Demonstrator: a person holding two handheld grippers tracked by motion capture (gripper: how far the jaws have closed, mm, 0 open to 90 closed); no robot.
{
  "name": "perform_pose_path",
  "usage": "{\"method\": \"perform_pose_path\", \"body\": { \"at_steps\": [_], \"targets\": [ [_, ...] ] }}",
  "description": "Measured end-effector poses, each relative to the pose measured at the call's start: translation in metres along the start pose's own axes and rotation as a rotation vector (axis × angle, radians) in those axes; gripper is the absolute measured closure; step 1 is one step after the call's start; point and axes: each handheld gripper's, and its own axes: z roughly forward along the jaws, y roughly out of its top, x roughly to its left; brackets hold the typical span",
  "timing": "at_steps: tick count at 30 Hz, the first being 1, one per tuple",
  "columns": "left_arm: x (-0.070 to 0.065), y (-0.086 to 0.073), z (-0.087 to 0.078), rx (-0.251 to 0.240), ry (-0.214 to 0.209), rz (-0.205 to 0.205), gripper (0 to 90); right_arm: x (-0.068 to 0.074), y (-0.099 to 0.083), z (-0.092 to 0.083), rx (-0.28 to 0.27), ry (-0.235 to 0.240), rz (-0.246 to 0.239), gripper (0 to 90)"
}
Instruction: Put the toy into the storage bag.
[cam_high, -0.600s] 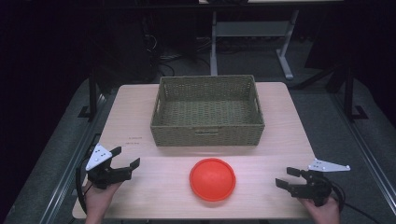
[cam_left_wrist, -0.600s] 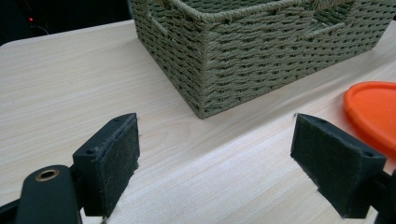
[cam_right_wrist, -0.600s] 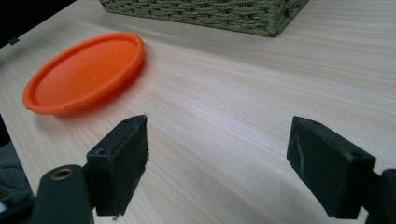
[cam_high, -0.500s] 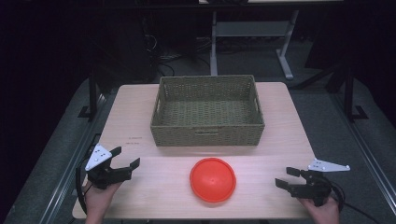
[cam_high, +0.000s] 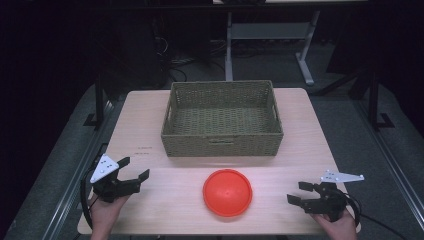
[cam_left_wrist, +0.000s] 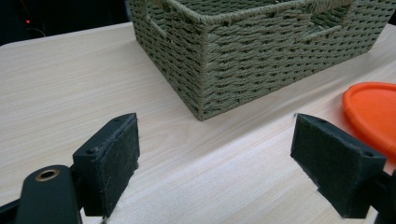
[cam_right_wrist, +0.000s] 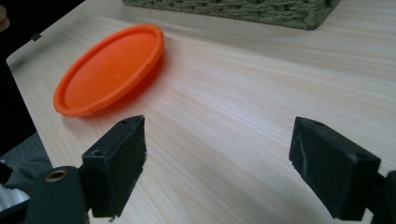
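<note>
Both your left gripper (cam_high: 134, 176) and right gripper (cam_high: 301, 193) are wide open and hold nothing. The orange lid (cam_high: 227, 192) lies flat on the surface (cam_high: 150, 130), so I think it could slide away if you pinch its thin edge.

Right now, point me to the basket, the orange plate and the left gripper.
woven basket (cam_high: 222, 144), high view, on its near outer wall.
orange plate (cam_high: 227, 192), high view, on the middle of its domed top.
left gripper (cam_high: 134, 172), high view, midway between its open fingertips.
</note>
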Motion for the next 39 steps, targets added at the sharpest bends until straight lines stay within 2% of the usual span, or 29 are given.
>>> {"method": "perform_pose_path", "body": {
  "at_steps": [5,8,9,12,19,26,39],
  "targets": [
    [0.001,-0.001,0.001,0.002,-0.001,-0.002,15.0,0.007,0.006,0.003,0.012,0.01,-0.023,17.9],
    [0.0,-0.001,-0.002,-0.001,0.006,0.011,15.0,0.015,0.013,0.004,0.007,-0.024,-0.035,18.4],
    [0.0,-0.001,-0.002,-0.001,0.006,0.011,15.1,0.017,0.015,0.003,0.007,-0.024,-0.052,18.1],
    [0.001,-0.001,-0.002,-0.007,0.006,0.005,15.1,0.019,0.019,0.003,0.009,-0.027,-0.062,18.1],
    [0.003,-0.003,-0.001,0.01,0.014,0.0,15.0,0.024,0.034,0.013,0.049,-0.007,-0.085,18.5],
    [0.002,-0.002,0.0,0.013,0.009,0.003,15.0,0.028,0.04,0.019,0.063,0.013,-0.098,18.7],
    [-0.001,-0.001,0.0,0.004,0.005,0.011,15.0,0.034,0.057,0.026,0.096,0.042,-0.094,19.4]
  ]
}}
